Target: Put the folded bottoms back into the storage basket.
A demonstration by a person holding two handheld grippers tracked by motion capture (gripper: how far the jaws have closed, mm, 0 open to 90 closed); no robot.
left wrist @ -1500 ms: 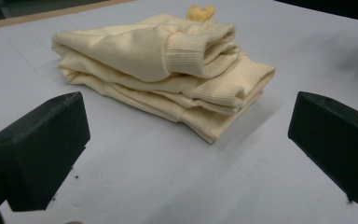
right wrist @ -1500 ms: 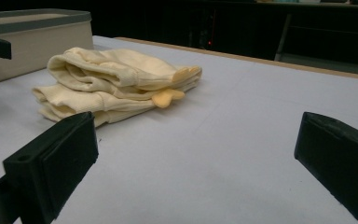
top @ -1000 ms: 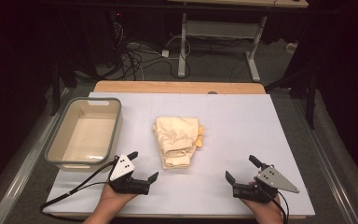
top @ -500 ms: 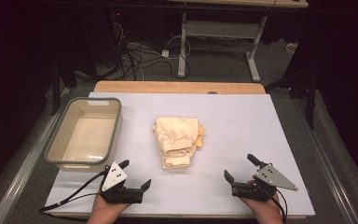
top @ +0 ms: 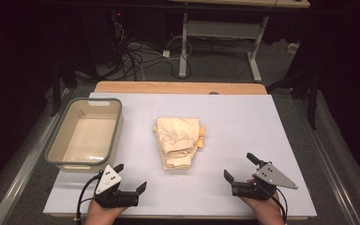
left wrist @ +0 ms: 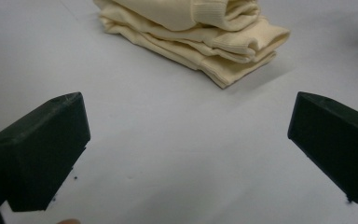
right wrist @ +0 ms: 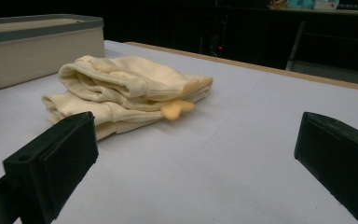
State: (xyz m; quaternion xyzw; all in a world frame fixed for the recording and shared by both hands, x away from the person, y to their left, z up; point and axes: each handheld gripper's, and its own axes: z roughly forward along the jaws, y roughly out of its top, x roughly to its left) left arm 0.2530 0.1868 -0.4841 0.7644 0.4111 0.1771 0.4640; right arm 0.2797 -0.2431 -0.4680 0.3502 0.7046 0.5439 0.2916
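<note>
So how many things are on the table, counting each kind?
Folded cream cloth: 1
Tub: 1
Tools: 2, the left tool and the right tool, both open
Total: 4
</note>
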